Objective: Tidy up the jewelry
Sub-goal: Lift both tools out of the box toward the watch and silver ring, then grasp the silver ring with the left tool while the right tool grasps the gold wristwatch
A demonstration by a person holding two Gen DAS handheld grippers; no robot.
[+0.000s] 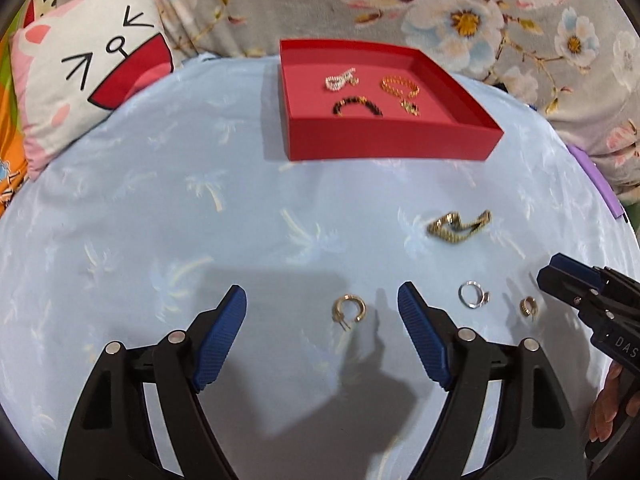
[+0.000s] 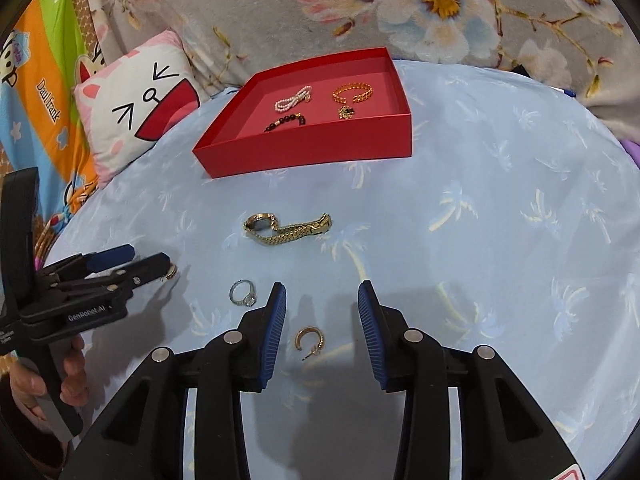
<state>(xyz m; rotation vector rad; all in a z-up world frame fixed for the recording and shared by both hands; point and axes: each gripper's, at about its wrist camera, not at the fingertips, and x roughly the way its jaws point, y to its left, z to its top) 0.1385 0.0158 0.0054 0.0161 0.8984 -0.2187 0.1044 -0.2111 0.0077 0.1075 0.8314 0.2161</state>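
Two gold hoop earrings lie on the pale blue cloth. One hoop (image 1: 349,311) sits between the wide-apart fingers of my left gripper (image 1: 320,292), untouched. The other hoop (image 2: 309,340) lies between the fingers of my right gripper (image 2: 322,288), also untouched. A silver ring (image 2: 243,294) rests just left of the right gripper's left finger. A gold watch (image 2: 288,229) lies farther out. The red tray (image 2: 312,152) at the back holds a pearl bracelet (image 2: 292,99), a gold chain bracelet (image 2: 354,92) and a black bead bracelet (image 2: 285,122).
A cat-face pillow (image 1: 84,68) leans at the back left, with flowered grey fabric (image 1: 460,12) behind the tray. A purple object (image 1: 596,180) pokes out at the cloth's right edge. A hand (image 2: 72,376) grips the left gripper's handle.
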